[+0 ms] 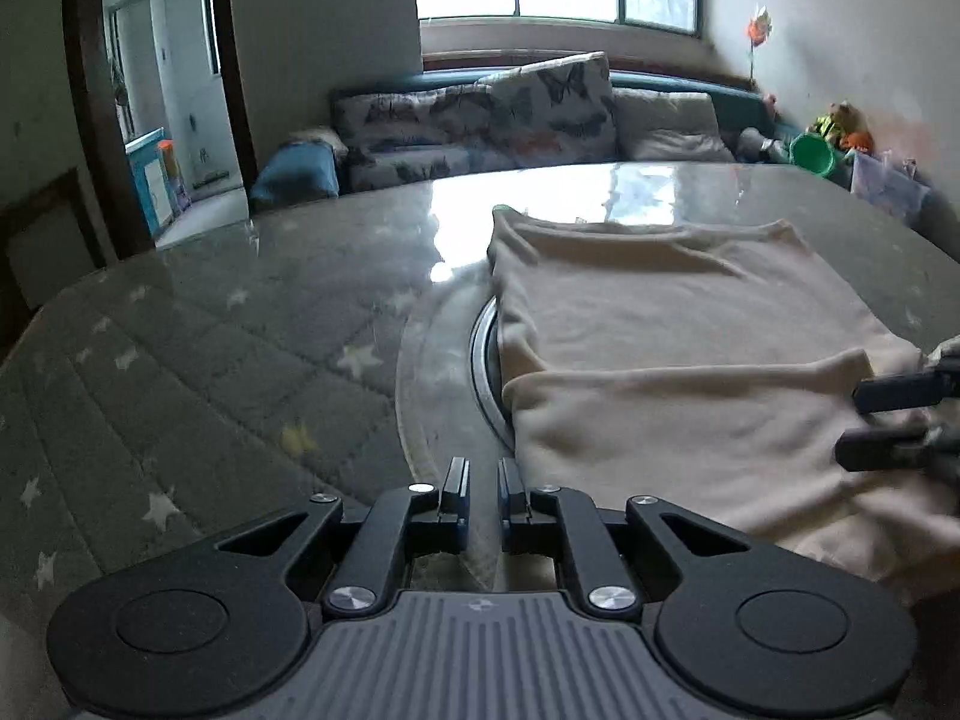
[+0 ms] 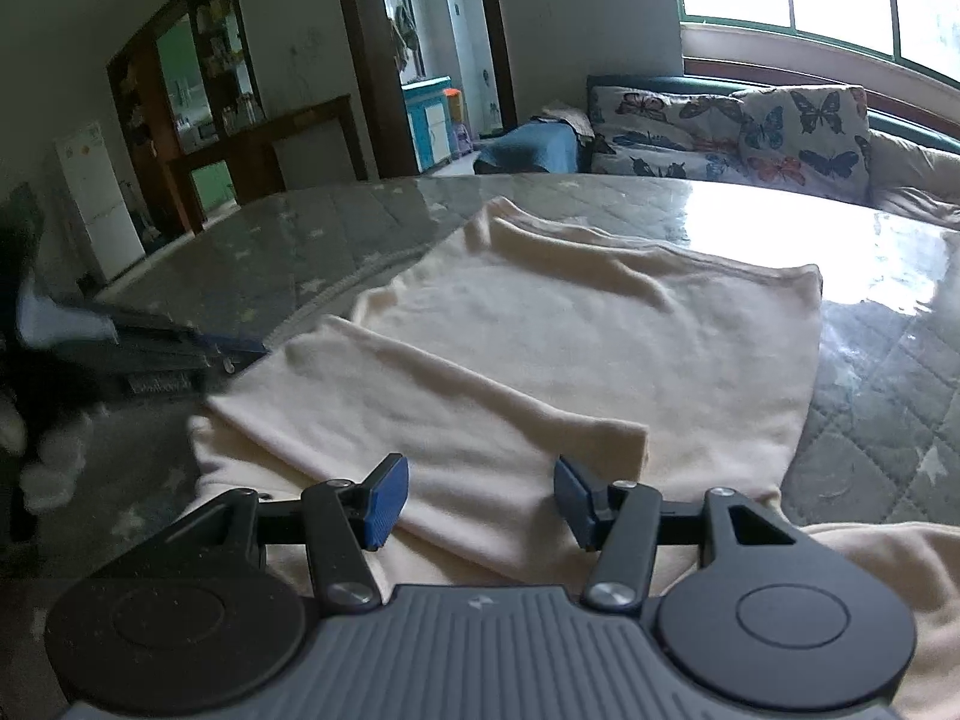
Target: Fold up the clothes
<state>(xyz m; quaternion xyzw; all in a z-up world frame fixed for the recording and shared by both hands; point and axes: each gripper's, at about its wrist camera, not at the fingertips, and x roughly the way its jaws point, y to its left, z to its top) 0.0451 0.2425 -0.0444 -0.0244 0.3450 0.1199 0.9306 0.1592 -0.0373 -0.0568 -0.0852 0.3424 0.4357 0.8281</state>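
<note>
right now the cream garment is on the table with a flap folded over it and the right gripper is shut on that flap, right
Not quite. The right gripper is open, its jaws spread above the folded flap, as the right wrist view shows. The cream garment does lie on the table.

The garment (image 2: 540, 360) runs under the right gripper (image 2: 480, 495) body and off the bottom edge of the right wrist view; its near end is not visible. In the left wrist view the right gripper is cut by the right edge, and only two blurred fingers (image 1: 900, 387) show. In the right wrist view the left gripper (image 2: 237, 360) is motion-blurred, and its jaw state cannot be read there. Items in the far cabinet (image 2: 198, 90) are too small to identify.
</note>
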